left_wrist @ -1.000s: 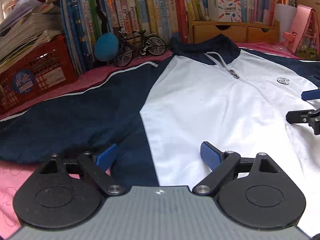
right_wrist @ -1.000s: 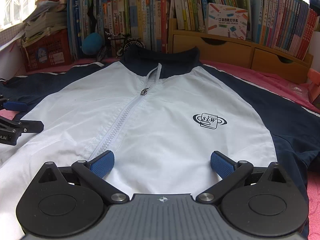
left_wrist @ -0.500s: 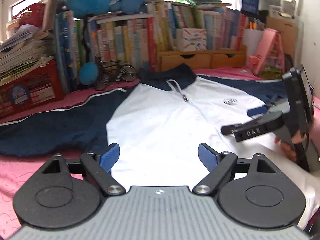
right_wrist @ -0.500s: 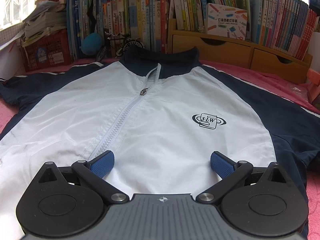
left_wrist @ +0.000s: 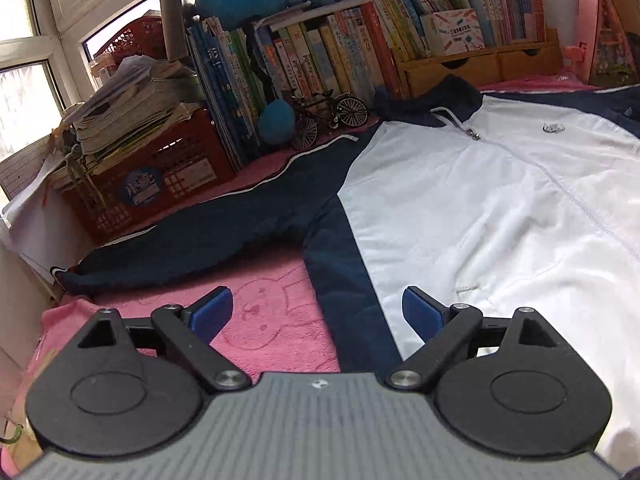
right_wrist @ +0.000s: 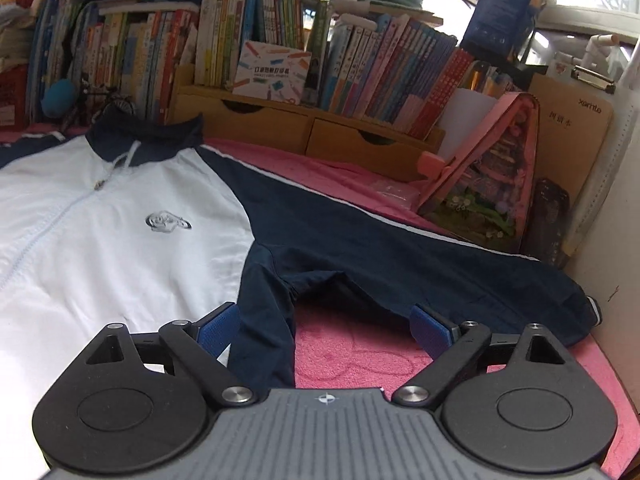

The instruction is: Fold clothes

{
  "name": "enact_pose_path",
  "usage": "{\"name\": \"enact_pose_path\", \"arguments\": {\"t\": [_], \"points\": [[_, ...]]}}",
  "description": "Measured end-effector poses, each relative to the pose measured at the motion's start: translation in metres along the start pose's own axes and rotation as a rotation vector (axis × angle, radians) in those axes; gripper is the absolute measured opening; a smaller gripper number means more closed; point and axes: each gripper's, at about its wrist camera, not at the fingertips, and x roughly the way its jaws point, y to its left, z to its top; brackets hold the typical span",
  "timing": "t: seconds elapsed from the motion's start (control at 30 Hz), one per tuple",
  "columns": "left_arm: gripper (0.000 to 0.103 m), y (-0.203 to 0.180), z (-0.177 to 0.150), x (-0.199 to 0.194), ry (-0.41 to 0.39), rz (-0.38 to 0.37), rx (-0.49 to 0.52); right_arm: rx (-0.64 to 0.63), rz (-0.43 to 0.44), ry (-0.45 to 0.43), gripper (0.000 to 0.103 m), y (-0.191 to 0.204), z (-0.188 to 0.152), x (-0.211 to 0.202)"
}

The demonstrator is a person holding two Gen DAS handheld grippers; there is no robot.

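Observation:
A white and navy zip jacket (left_wrist: 480, 208) lies flat, front up, on a pink towel (left_wrist: 264, 320). Its navy left-side sleeve (left_wrist: 192, 240) stretches out toward the red crate. My left gripper (left_wrist: 318, 314) is open and empty, above the jacket's navy side panel and the towel near the hem. In the right wrist view the jacket (right_wrist: 100, 240) fills the left, and its other navy sleeve (right_wrist: 440, 264) runs right to the wall. My right gripper (right_wrist: 326, 330) is open and empty, over the armpit area beside that sleeve.
A red crate (left_wrist: 152, 176) with stacked papers, rows of books (left_wrist: 320, 52), a model bicycle (left_wrist: 328, 116) and a blue ball (left_wrist: 276, 122) line the back. Wooden drawers (right_wrist: 304, 128), a pink folder stand (right_wrist: 492, 176) and a white wall (right_wrist: 612, 232) bound the right.
Both grippers have swung outward: the left one from the jacket's middle to its left side, the right one from the chest to the right sleeve. The right gripper is out of the left view.

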Motion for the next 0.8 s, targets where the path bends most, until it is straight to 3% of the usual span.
{"name": "enact_pose_path", "arguments": {"t": [0.17,0.2,0.3,0.37,0.43,0.57,0.7,0.8], "points": [[0.093,-0.034,0.006,-0.013,-0.052,-0.243,-0.1,-0.028,0.393,-0.039,0.093,0.065,-0.008,-0.051],[0.093,-0.042,0.001,-0.015,-0.061,-0.27,-0.108,-0.053,0.444,-0.042,0.093,0.081,-0.017,-0.059],[0.093,-0.05,-0.024,-0.019,-0.085,-0.263,-0.177,-0.13,0.489,-0.084,0.093,0.113,-0.053,-0.078],[0.094,-0.045,-0.039,-0.018,-0.077,-0.227,-0.237,-0.124,0.464,-0.094,0.093,0.119,-0.077,-0.084],[0.096,-0.042,-0.049,-0.021,-0.091,-0.16,-0.196,-0.049,0.421,-0.141,0.095,0.114,-0.1,-0.092],[0.099,-0.038,-0.068,-0.026,-0.119,-0.024,-0.115,-0.019,0.19,-0.205,0.102,0.085,-0.115,-0.096],[0.101,-0.007,-0.07,-0.031,-0.046,0.055,-0.156,0.083,0.023,-0.148,0.102,0.034,-0.119,-0.09],[0.101,0.023,-0.062,-0.035,0.002,0.023,-0.229,0.085,-0.152,-0.077,0.099,0.004,-0.107,-0.088]]}}
